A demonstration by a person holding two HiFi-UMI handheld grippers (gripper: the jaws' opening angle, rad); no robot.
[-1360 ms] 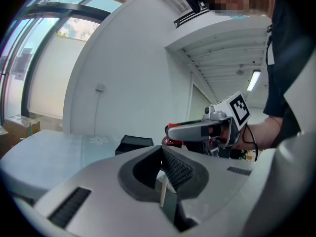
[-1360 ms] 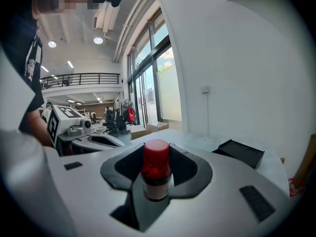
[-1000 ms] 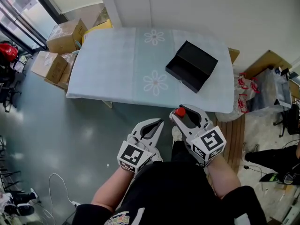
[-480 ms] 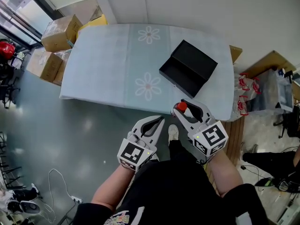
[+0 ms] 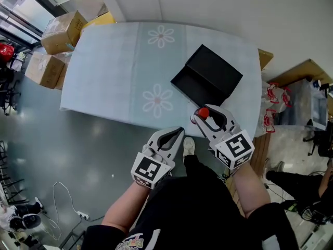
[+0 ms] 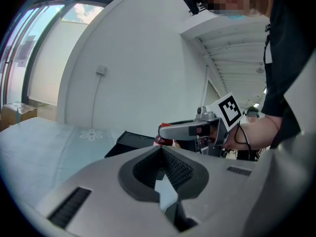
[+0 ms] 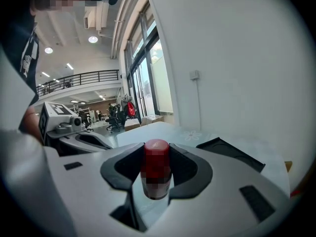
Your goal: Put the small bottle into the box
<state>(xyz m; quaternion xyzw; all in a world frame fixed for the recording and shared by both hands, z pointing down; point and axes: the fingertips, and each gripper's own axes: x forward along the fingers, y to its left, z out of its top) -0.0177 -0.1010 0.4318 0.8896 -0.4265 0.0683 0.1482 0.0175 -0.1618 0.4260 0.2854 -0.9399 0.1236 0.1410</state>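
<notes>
Red-capped small bottle, pinched in right gripper, left gripper closed empty; may drop short of box if grip loosens.

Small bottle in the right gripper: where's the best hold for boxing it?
The small bottle is a narrow upright cylinder: pinch its body below the red cap from both sides, as the right gripper does now.

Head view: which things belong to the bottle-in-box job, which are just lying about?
Job: small bottle, held in right tool; open black box on table.
Lying about: cardboard boxes, floor cable; left tool shut, empty.
</notes>
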